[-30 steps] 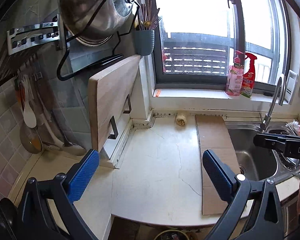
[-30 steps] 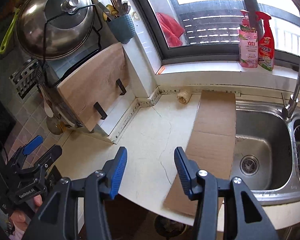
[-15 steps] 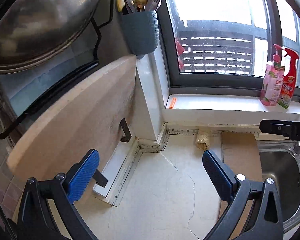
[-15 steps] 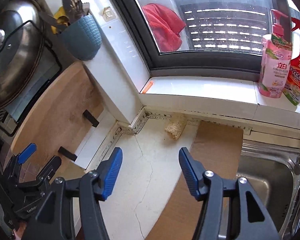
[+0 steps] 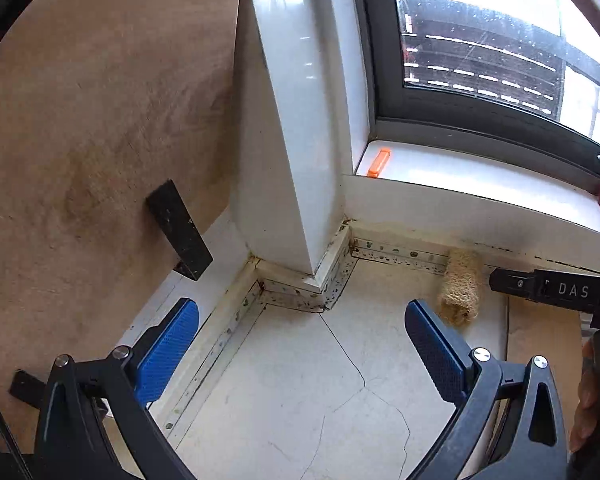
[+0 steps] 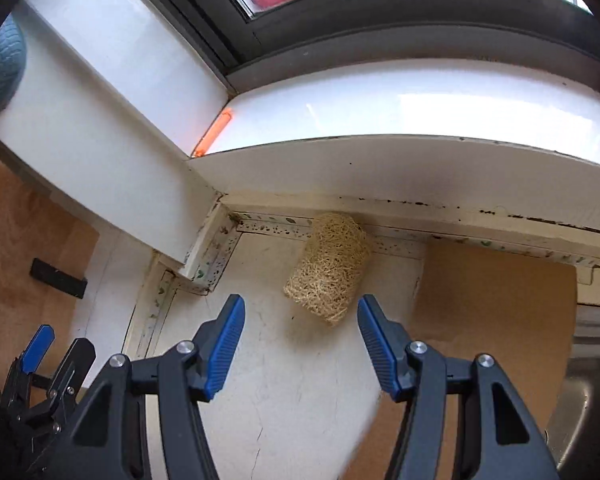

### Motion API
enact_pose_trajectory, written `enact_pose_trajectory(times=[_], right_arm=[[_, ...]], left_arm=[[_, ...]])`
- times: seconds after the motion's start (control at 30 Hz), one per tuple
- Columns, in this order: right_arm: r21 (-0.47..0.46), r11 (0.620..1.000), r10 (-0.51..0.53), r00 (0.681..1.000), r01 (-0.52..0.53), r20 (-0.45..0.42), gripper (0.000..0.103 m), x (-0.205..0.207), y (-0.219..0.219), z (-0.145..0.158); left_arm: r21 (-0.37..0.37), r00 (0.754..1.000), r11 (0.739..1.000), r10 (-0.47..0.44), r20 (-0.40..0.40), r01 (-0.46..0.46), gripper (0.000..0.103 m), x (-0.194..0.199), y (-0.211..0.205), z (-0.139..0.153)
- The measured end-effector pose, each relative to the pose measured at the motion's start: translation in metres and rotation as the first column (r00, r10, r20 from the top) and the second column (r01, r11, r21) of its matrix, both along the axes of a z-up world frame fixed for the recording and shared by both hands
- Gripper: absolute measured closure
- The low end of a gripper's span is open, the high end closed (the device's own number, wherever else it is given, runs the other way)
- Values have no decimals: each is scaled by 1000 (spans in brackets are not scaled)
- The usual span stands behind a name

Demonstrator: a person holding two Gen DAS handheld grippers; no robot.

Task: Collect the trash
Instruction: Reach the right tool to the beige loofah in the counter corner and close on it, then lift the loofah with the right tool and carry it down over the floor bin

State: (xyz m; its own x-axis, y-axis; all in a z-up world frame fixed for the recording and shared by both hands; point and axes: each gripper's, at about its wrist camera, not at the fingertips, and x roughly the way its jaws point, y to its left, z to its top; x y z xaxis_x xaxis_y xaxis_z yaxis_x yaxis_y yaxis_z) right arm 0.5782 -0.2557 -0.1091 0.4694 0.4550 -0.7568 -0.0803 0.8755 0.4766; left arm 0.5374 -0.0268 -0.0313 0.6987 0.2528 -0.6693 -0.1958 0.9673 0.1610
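A straw-coloured loofah scrubber (image 6: 330, 266) lies on the white counter against the back wall under the window sill. My right gripper (image 6: 300, 328) hangs just in front of it, jaws wide open, with the scrubber's near end a little beyond the blue fingertips and nothing between them. The left wrist view shows the same scrubber (image 5: 460, 290) to the right of my left gripper (image 5: 300, 328), which is open and empty over the cracked counter near the wall corner. The right gripper's black finger (image 5: 552, 290) reaches in from the right edge there.
A wooden cutting board (image 5: 92, 128) leans on its black stand at the left. A flat cardboard sheet (image 6: 496, 312) lies on the counter right of the scrubber, beside the steel sink (image 6: 580, 412). A small orange piece (image 5: 379, 163) sits on the sill. A hand (image 5: 592, 392) shows at the right edge.
Both grippers have moved forward and down toward the back wall; the scrubber now looms close in front of the right gripper. The right jaws stand slightly wider than a second ago.
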Motion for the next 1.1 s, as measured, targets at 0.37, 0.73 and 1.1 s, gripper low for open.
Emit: enact_pose_trajectory(times=[0.37, 0.73, 1.1], right_arm=[[-4, 1000, -1, 998, 1, -58, 44, 38, 19, -64], [9, 1000, 11, 1000, -11, 5, 65, 33, 30, -66], [27, 999, 43, 998, -44, 48, 67, -32, 33, -21]], left_arm=[[-36, 996, 995, 91, -27, -92, 1, 29, 16, -43], [-67, 995, 993, 100, -25, -101, 1, 21, 26, -50], [-63, 996, 995, 70, -46, -73, 1, -28, 28, -20]])
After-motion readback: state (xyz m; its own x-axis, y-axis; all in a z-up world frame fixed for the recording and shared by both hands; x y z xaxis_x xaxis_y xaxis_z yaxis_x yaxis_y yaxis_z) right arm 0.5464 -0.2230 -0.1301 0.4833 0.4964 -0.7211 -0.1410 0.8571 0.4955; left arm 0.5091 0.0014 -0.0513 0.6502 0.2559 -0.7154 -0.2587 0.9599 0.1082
